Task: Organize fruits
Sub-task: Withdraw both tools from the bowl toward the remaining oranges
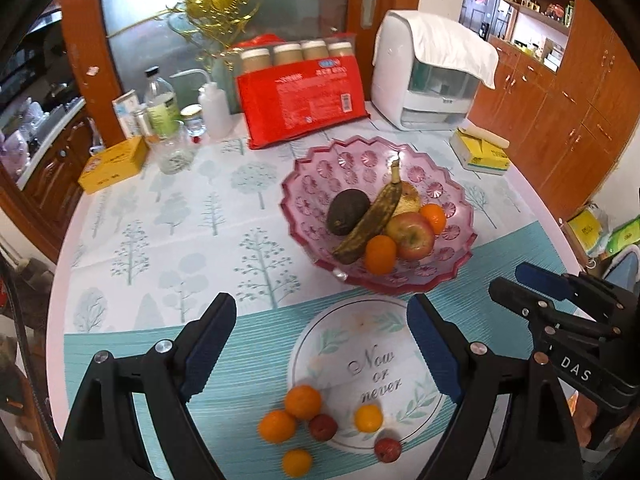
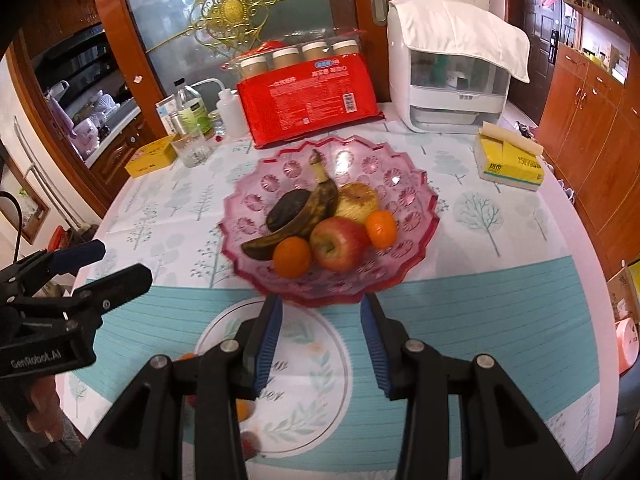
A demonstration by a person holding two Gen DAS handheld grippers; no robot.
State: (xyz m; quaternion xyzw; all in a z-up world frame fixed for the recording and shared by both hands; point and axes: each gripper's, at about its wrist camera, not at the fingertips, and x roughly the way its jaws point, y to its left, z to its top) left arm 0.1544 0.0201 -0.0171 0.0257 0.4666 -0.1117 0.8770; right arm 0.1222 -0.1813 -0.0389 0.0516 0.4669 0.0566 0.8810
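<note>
Altogether six loose fruits point(image 1: 303, 402), one bowl point(image 1: 316, 176).

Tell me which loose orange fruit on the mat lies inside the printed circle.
The small orange by the "never" lettering, right of the cluster. The other three oranges lie left of the circle's rim on the striped teal mat.

Frosted glass door point(image 1: 224, 40) with gold scrollwork straight ahead, warm wooden cabinets point(image 1: 560, 112) running along the right, open shelves point(image 1: 536, 4) above, kitchen counter point(image 2: 108, 120) glimpsed left.
</note>
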